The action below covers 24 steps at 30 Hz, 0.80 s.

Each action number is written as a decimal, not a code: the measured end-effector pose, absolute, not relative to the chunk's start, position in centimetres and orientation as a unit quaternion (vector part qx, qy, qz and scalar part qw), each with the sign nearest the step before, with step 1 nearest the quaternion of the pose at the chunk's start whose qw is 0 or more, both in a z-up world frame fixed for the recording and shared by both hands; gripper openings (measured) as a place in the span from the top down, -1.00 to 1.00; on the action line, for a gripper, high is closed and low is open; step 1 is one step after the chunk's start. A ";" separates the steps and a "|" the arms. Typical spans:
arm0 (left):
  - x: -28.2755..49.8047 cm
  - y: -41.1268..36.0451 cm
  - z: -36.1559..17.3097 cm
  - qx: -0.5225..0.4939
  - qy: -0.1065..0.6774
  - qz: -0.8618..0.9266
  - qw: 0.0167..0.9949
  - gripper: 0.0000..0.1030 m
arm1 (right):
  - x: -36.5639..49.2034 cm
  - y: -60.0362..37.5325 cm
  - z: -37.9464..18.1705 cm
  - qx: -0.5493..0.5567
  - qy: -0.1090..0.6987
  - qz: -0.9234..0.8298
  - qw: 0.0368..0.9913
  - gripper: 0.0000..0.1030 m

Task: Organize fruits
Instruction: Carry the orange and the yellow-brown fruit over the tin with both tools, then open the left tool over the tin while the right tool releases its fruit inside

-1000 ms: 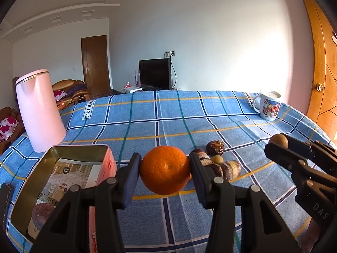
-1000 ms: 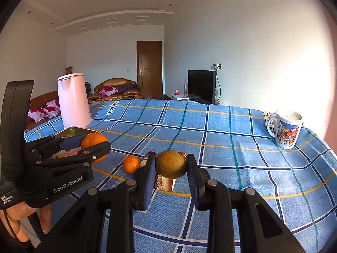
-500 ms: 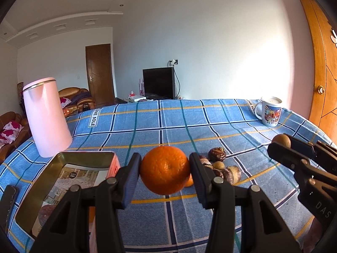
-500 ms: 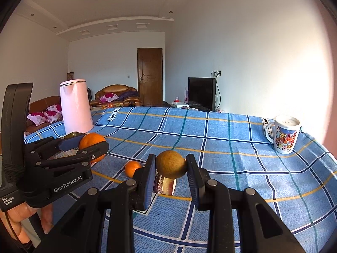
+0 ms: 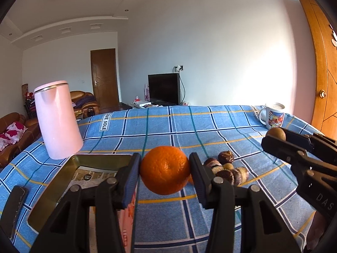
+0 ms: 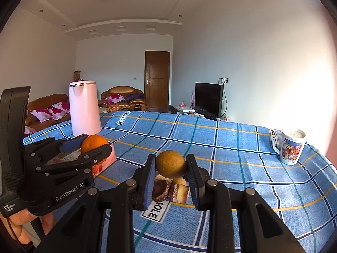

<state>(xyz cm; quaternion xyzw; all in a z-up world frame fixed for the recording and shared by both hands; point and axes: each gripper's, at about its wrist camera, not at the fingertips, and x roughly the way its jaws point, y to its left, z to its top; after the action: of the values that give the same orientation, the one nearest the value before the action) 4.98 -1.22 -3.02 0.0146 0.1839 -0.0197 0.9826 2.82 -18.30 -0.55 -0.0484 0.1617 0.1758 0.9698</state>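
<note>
Fruits: an orange (image 5: 165, 169) and a brown round fruit (image 6: 171, 164) are both lifted off the table; the rest lie in a small heap on the blue checked cloth (image 5: 189, 130)
Left gripper (image 5: 165, 175): its fingers are clamped on the orange, held in the air just right of the open tin (image 5: 63, 181)
Right gripper (image 6: 171, 168): pinches the brown round fruit from both sides, above the heap
Heap (image 5: 226, 167): several dark brown pieces and a small yellowish one, touching one another; a sliver of a second orange fruit shows behind the left gripper's finger
Tin: printed paper lines the bottom; whether any fruit lies inside I cannot tell
Done: two fruits picked up
Left: by my judgement most of it, setting down both held fruits and clearing the heap
Bystanders: pink kettle (image 5: 58, 120) and mug (image 6: 291, 147), well apart from the fruit
</note>
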 end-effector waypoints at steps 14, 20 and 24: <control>6.9 10.9 -3.1 -0.036 0.231 0.072 0.970 0.05 | 7.2 -6.5 -0.6 -0.076 0.225 0.294 0.926 0.40; 7.8 13.1 -4.5 -0.050 0.267 0.073 0.960 0.05 | 9.1 -1.4 -2.3 -0.097 0.265 0.324 0.903 0.40; 8.0 14.1 -5.5 -0.058 0.283 0.077 0.954 0.05 | 10.2 1.2 -3.9 -0.105 0.298 0.334 0.888 0.40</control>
<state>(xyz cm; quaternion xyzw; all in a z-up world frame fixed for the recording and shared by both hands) 8.03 14.15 -5.46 -0.0578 0.2830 0.0769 0.9543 10.19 1.23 -3.92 -0.1052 0.2983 0.3338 0.8880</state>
